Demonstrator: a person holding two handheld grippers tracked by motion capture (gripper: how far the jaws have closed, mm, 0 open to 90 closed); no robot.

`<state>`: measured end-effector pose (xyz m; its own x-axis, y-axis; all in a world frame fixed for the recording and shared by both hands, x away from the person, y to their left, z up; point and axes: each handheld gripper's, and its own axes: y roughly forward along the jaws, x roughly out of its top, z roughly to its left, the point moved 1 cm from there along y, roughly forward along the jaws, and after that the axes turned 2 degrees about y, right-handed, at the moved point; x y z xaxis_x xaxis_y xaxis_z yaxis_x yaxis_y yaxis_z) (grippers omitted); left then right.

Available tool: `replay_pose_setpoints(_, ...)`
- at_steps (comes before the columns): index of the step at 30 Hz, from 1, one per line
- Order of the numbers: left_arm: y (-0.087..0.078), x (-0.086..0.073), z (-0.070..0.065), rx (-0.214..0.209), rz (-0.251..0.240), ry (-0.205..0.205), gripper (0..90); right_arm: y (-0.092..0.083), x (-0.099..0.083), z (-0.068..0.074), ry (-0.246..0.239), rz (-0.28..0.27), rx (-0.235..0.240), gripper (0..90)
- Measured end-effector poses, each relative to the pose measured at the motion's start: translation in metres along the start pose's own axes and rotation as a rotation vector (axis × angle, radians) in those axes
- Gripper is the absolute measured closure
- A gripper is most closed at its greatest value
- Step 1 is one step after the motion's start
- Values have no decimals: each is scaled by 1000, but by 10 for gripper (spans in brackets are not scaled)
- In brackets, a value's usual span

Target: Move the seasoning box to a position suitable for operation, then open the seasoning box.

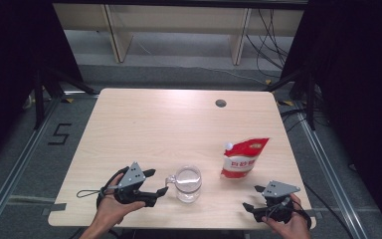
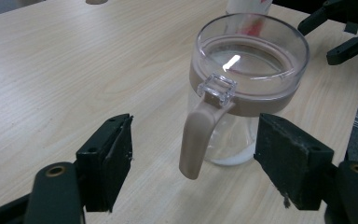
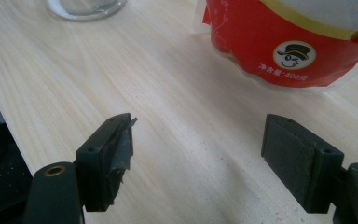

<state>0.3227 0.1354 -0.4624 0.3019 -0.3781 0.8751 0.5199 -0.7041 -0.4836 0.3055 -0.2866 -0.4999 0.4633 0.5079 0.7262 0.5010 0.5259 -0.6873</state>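
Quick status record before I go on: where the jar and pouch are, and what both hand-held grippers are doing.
jar: clear lidded jar with beige handle, upright on table, near front edge
pouch: red and white pouch, standing to the jar's right, apart from it
left hand-held gripper: open, handle between the jaws, untouched
right hand-held gripper: open, nothing between the jaws, near the pouch

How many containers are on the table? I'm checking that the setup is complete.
2: a clear lidded jar near the front edge, by the left gripper, and a red pouch standing to its right.
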Motion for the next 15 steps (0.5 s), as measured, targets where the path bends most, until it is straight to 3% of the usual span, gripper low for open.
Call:
replay_pose_setpoints(1, 0, 0, -1, 0, -3, -24, 279, 0, 0, 0, 5, 2, 3, 258)
replay_pose_setpoints(6, -2, 4, -1, -6, -20, -50, 309, 0, 3, 2, -8, -5, 17, 258)
replay_pose_setpoints(8, -1, 5, -3, -21, -32, -47, 357, 1, 3, 2, -20, -11, 24, 258)
replay_pose_setpoints(10, -2, 7, -3, -32, -39, -8, 427, 1, 4, 2, -17, -15, 22, 258)
replay_pose_setpoints(12, -3, 10, -4, -57, -54, -39, 488, 0, 3, 3, 12, -11, 28, 259)
replay_pose_setpoints(15, -3, 13, -3, -67, -70, -7, 573, 1, 4, 1, 14, -22, 35, 258)
